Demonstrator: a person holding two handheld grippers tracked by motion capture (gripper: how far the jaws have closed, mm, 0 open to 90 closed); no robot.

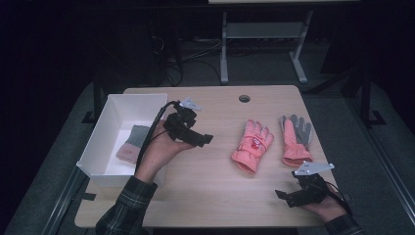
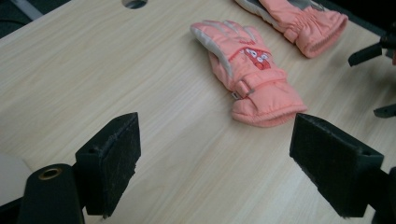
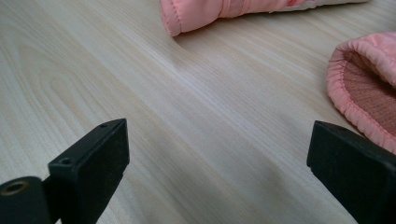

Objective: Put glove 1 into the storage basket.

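Your left gripper [image 1: 204, 139] hovers with jaws spread wide and empty, just right of the white open box [image 1: 113, 108] and pointing toward the padded pink glove with a cartoon patch [image 1: 252, 146]. Your right gripper [image 1: 283, 196] gapes empty near the pink, grey-palmed glove [image 1: 295, 138].

Wooden table [image 1: 210, 191] (two gloves [image 1: 252, 146], white box [image 1: 113, 117])

A dim lab or office: a wooden desk [image 1: 205, 196] with cable hole [image 1: 244, 98], floor cables [image 1: 195, 54].
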